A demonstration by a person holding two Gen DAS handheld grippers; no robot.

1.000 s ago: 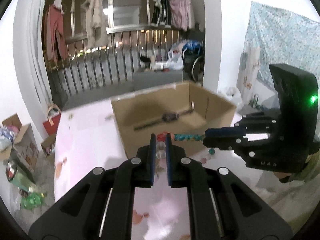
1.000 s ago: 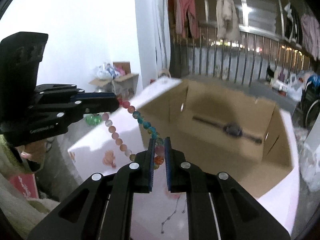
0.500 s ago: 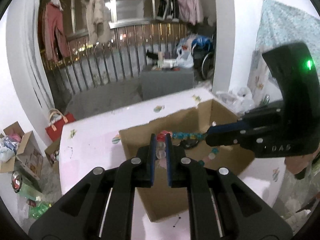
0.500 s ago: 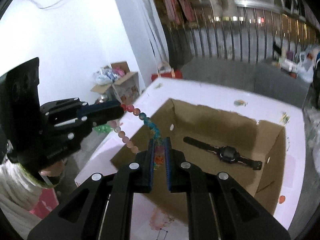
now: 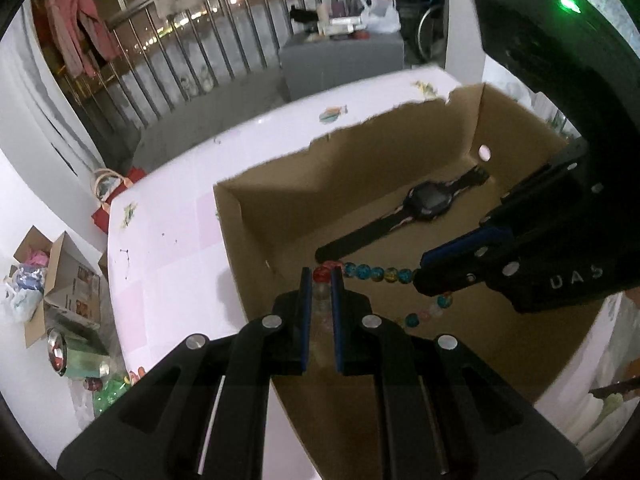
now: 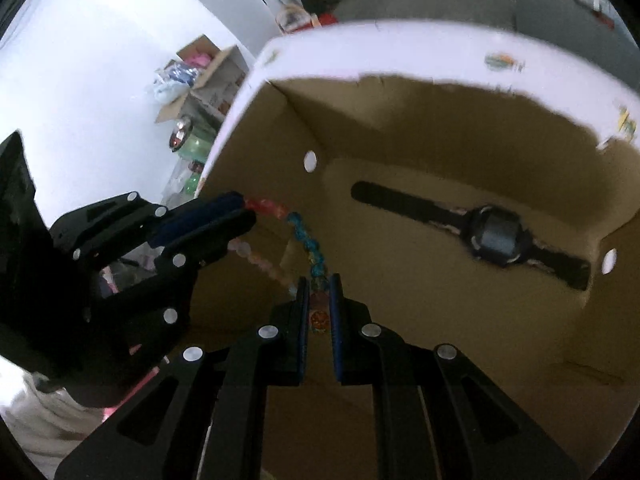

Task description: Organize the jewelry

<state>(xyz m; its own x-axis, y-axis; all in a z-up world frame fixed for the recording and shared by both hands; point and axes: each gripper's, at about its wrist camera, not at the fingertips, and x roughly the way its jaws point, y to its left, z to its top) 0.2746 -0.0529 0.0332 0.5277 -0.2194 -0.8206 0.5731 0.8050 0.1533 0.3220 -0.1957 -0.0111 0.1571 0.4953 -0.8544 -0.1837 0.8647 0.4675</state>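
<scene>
Because the bead bracelet (image 5: pixel 376 273) is a limp loop, each gripper clamps one end so it hangs stretched instead of bunching. Left gripper (image 5: pixel 321 280) has its jaws pinched together on a red bead at one end; right gripper (image 6: pixel 319 292) is likewise squeezed on beads at the other end, with the blue and teal beads strung between the two tips and a paler run sagging below. Both grippers tilt down over the open cardboard box (image 5: pixel 280 184), so the bracelet hangs inside the box opening, above the floor, not yet lying on it as far as the blur allows. Black wristwatch (image 6: pixel 492 236) already lies flat on the box floor toward the far side, straps spread out, well apart from the beads; the near half of the floor is bare, probably why the bracelet is brought in there. Box sits on a white table (image 5: pixel 168 240) with small stickers. Judged step: lowering to release; bracelet still gripped at both ends.
</scene>
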